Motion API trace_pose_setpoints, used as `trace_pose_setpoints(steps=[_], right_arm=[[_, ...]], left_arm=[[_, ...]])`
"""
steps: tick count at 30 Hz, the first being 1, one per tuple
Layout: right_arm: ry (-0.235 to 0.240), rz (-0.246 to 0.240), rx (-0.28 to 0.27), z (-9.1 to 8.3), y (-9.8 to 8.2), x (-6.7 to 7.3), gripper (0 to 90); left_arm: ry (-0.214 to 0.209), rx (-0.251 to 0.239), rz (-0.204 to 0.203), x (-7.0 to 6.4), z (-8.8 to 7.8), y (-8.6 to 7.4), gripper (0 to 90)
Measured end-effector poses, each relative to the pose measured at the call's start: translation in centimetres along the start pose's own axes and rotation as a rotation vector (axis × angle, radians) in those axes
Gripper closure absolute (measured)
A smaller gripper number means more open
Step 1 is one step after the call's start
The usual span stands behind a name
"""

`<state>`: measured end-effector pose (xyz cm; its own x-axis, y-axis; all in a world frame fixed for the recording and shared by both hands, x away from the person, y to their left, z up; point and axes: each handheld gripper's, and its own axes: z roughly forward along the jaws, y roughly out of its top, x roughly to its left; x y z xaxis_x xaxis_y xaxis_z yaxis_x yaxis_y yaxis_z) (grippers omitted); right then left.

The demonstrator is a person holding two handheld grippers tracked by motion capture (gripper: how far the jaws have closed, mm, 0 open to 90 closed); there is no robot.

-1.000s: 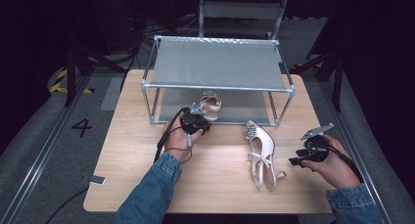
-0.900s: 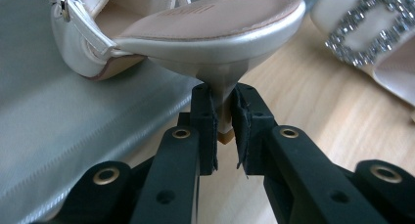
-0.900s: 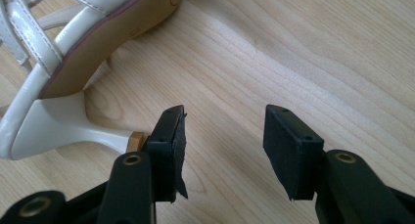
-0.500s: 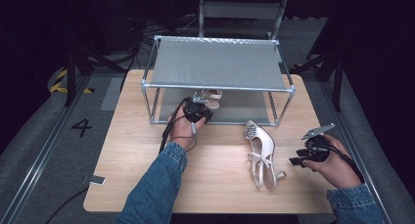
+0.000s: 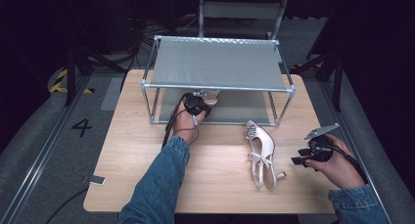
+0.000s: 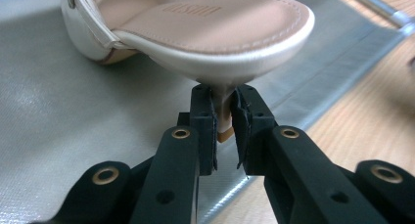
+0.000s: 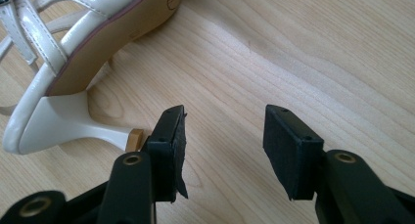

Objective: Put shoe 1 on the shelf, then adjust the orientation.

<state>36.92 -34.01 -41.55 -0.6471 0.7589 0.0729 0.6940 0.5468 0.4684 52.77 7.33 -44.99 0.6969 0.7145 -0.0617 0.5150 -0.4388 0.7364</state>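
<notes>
My left gripper is shut on the thin heel of a white high-heeled sandal, which hangs just over the grey lower shelf of the metal rack. From above, that sandal pokes out under the rack's top shelf, past my left gripper. A second white sandal lies on its side on the wooden table. My right gripper stands open just right of its heel, with only table between the jaws. In the high view my right gripper sits near the table's right edge.
The two-tier metal rack with grey shelves occupies the back middle of the table. A chair stands behind it. A small tag lies at the table's front left corner. Dark floor surrounds the table.
My left hand has carried the held sandal away from me and in under the rack's top shelf. The right hand and the lying sandal have stayed put.
</notes>
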Motion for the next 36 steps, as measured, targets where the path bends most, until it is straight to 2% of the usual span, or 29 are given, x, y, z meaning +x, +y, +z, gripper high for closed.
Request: trace_pose_setpoints(steps=[1, 2, 5, 8, 9, 10, 12, 13, 14, 15, 16, 17, 18, 19, 27, 28, 31, 33, 34, 36], right_arm=[[0.000, 0.000, 0.000, 0.0, 0.0, 0.0, 51.8], [0.001, -0.001, -0.001, 0.0, 0.0, 0.0, 51.8], [-0.001, -0.002, -0.002, 0.0, 0.0, 0.0, 51.7], [-0.001, -0.002, -0.006, -0.1, 0.0, 0.1, 51.7], [-0.003, -0.005, -0.008, -0.1, 0.0, 0.1, 51.6], [-0.004, -0.004, -0.008, -0.1, 0.0, 0.1, 51.6], [-0.004, -0.004, -0.008, -0.1, 0.0, 0.1, 51.6], [-0.004, -0.004, -0.009, -0.1, 0.0, 0.1, 51.6], [-0.004, -0.004, -0.010, -0.2, 0.0, 0.1, 51.6], [-0.006, -0.005, -0.011, -0.2, 0.0, 0.1, 51.6], [-0.006, -0.005, -0.011, -0.2, 0.0, 0.1, 51.6], [-0.009, -0.005, -0.010, -0.2, 0.1, 0.1, 51.6], [-0.007, -0.005, -0.009, -0.2, 0.1, 0.1, 51.6], [-0.008, -0.006, -0.007, -0.1, 0.1, 0.1, 51.5], [-0.008, -0.011, -0.009, 0.0, 0.6, 0.7, 50.9], [-0.007, -0.014, -0.013, -0.1, 0.7, 0.8, 50.7], [-0.002, -0.018, -0.020, -0.2, 0.9, 1.1, 50.7], [0.000, -0.033, -0.027, -0.3, 1.1, 1.5, 50.7], [0.000, -0.033, -0.027, -0.3, 1.1, 1.5, 50.7], [0.002, -0.037, -0.031, -0.4, 1.4, 1.9, 50.7]], left_arm=[[0.000, 0.000, 0.000, 0.0, 0.0, 0.0, 79.9], [0.054, 0.051, 0.190, 1.4, -0.2, 0.4, 79.9], [0.064, 0.062, 0.234, 1.6, 0.3, 0.5, 79.9], [0.062, 0.078, 0.170, 1.1, 0.5, 0.2, 79.8], [0.060, 0.086, 0.129, 0.8, 0.5, 0.0, 79.6], [0.068, 0.074, 0.097, 0.5, 0.8, -0.2, 79.5], [0.064, 0.082, 0.128, 0.7, 0.9, -0.3, 79.1], [0.065, 0.080, 0.103, 0.5, 0.8, -0.5, 77.8], [0.062, 0.066, 0.137, 0.8, 0.7, -0.5, 76.0], [0.071, 0.058, -0.070, -0.5, 0.6, -1.0, 72.2], [0.058, 0.060, 0.015, 0.1, 0.3, -0.9, 70.1], [0.060, 0.071, 0.156, 0.9, -0.1, -0.5, 67.7], [0.145, 0.058, 0.098, 0.2, -0.7, -0.8, 66.5], [0.048, 0.029, -0.079, -1.2, -0.6, -1.2, 65.0], [0.071, -0.016, -0.061, -2.0, -4.7, -1.6, 57.5], [0.070, -0.026, -0.076, -2.3, -5.2, -1.7, 56.3], [0.073, -0.041, -0.074, -2.6, -6.5, -2.0, 54.7], [0.059, -0.039, -0.099, -3.1, -7.9, -2.4, 51.7], [0.059, -0.039, -0.099, -3.1, -7.9, -2.4, 50.4], [0.062, -0.026, -0.101, -3.6, -9.0, -2.9, 48.7]])
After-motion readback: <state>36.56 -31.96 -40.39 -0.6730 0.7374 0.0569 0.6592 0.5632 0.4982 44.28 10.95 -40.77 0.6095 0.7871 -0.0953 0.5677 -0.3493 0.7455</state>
